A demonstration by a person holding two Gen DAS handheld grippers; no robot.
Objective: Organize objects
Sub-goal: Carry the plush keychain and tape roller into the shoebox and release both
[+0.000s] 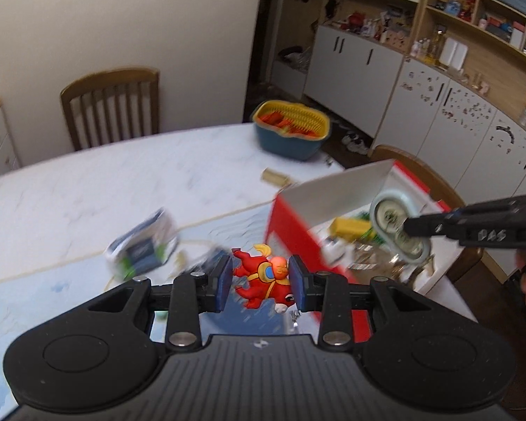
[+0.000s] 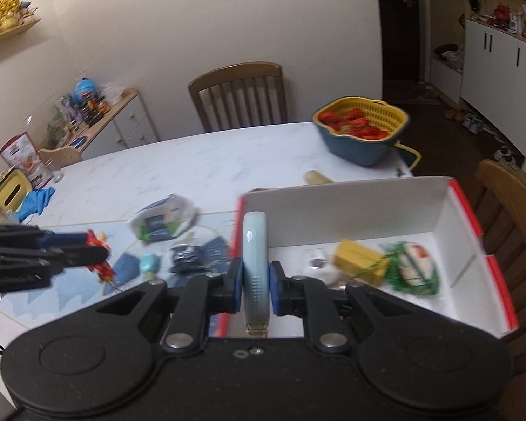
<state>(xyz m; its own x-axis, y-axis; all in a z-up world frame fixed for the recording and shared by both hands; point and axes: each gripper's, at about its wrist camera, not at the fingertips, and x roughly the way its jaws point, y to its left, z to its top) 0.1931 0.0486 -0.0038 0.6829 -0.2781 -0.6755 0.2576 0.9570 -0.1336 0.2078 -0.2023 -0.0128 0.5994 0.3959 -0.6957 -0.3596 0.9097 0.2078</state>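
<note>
My left gripper (image 1: 261, 282) is shut on a small red toy figure (image 1: 263, 279) and holds it above the table, just left of the red-and-white box (image 1: 291, 224). It also shows in the right wrist view (image 2: 100, 251). My right gripper (image 2: 256, 280) is shut on a pale blue-green tape dispenser (image 2: 255, 263), held on edge over the box's near left wall (image 2: 350, 210). In the left wrist view the dispenser (image 1: 399, 226) hangs over the box. Inside the box lie a yellow block (image 2: 359, 258) and a green-netted item (image 2: 415, 268).
On the table (image 2: 193, 165) lie a blue-white packet (image 2: 161, 222), a dark pouch (image 2: 187, 256), a small teal item (image 2: 149, 263) and a blue-yellow basket of red things (image 2: 361, 129). Wooden chairs stand at the far side (image 2: 238, 94) and right (image 2: 508, 203). Cabinets line the right.
</note>
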